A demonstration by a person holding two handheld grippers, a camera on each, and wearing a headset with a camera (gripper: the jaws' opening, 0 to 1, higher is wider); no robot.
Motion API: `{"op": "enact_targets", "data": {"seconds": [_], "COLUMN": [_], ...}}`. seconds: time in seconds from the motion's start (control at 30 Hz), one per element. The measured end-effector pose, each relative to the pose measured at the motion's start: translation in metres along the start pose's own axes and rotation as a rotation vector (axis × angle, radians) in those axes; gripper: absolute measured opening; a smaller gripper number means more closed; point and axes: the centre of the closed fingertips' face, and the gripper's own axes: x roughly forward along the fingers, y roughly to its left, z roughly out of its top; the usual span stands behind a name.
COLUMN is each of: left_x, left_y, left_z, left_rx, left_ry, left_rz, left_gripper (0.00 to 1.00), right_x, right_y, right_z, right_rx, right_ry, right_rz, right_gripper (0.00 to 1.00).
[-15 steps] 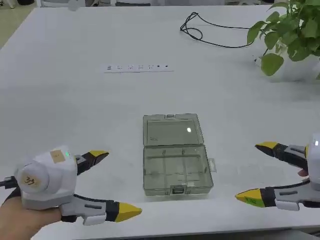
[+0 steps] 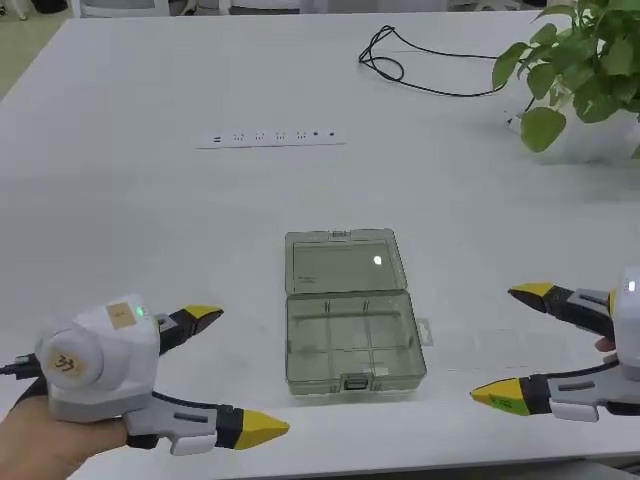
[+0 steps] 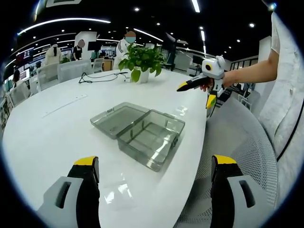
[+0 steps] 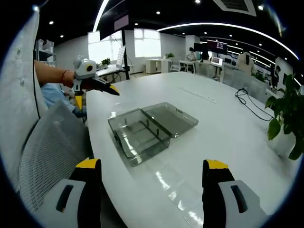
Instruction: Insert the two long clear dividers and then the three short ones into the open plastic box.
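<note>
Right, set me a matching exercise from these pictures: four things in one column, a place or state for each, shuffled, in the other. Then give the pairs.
Things
1. plastic box
2. potted plant
3. black cable
4. left tongs

Places or states
A. at the far right corner of the table
B. open, holding nothing, over the near left edge
C. lid folded back flat, middle of the near side
D. looped on the far side, just left of the plant

Pairs: 1-C; 2-A; 3-D; 4-B
</note>
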Motion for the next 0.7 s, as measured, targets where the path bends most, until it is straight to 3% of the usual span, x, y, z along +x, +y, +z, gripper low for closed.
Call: {"op": "enact_targets", "data": {"seconds": [0.7], "left_x": [0.0006], "left_y": [-0.0026], "left_z": [0.0003], "left_rx": [-0.002], "left_ry": [0.004], "left_rz": [-0.010], "left_gripper": [1.00], "right_x": [0.0014], "right_y": [0.0005], "right_z": [0.0000], "right_rx": [-0.003], "right_ry": [0.001], "right_rz": [0.006], "right_gripper": [0.88]}}
